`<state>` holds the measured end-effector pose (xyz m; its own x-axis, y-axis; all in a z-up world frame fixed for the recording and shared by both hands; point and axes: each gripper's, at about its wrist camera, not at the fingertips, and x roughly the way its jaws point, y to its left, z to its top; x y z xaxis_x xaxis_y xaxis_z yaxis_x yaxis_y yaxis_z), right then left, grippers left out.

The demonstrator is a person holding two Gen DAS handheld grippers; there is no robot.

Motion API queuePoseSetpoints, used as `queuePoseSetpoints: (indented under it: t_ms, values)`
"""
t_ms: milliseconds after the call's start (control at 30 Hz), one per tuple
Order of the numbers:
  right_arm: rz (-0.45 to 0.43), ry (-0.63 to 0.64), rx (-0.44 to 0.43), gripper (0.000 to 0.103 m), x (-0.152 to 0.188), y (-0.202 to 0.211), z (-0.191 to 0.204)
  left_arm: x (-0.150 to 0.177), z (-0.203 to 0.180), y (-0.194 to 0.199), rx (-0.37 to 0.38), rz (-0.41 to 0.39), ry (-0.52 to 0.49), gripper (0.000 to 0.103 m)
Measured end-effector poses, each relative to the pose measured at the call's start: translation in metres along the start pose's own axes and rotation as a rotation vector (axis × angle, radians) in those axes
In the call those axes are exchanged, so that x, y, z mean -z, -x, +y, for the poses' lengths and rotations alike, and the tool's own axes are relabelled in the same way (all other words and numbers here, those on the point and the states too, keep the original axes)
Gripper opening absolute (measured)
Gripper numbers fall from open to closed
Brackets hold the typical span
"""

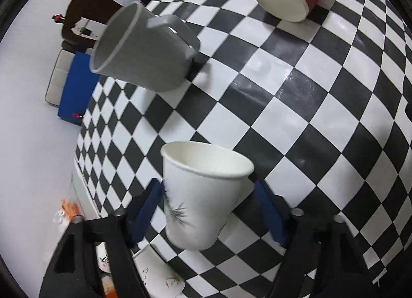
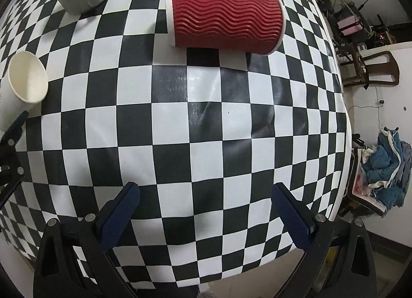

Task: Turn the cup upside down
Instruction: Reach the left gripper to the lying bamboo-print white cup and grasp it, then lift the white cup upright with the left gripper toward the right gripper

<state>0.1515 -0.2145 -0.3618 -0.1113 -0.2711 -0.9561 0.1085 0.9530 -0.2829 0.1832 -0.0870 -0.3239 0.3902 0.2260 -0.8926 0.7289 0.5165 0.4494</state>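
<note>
1. Left gripper has its jaws spread on either side of the white paper cup, contact unclear.
2. White paper cup's mouth points toward 12 o'clock, its long axis tilted.
3. Right gripper hangs with jaws released over the checkered worktop.
4. Red cup lies sideways at 12 o'clock.

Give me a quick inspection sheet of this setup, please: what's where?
Surface: checkered tablecloth, glossy.
Job's things: white paper cup mouth-up, tilted, between the left gripper fingers; contact unclear.
Clutter: red ripple cup on its side; grey mug upright.
Grippers: right gripper open, nothing held.
Cables: thin wire on the far wall, right wrist view.
Surroundings: wooden chair, blue cloth pile.
</note>
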Motion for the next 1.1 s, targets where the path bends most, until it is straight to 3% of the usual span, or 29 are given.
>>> queuePoseSetpoints:
  t_ms: [300,600,833,1033,1100]
  values:
    - [0.005,0.002,-0.003,0.103,-0.006,0.004,0.004,0.001,0.010,-0.001,0.038,0.001,0.086,0.060]
    - [-0.014,-0.009,-0.013,0.103,0.006,0.022,-0.011,0.015,0.017,0.026,0.140,0.077,0.314,0.060]
    - [-0.006,-0.037,-0.037,0.103,0.029,0.023,-0.041,0.035,0.003,0.046,0.357,0.182,0.612,0.060]
    - [0.007,-0.081,-0.061,0.103,0.047,0.014,-0.071,0.047,-0.023,0.035,0.572,0.279,0.856,0.060]
    - [0.011,-0.088,-0.063,0.103,0.052,0.009,-0.080,0.048,-0.034,0.031,0.610,0.299,0.905,0.060]
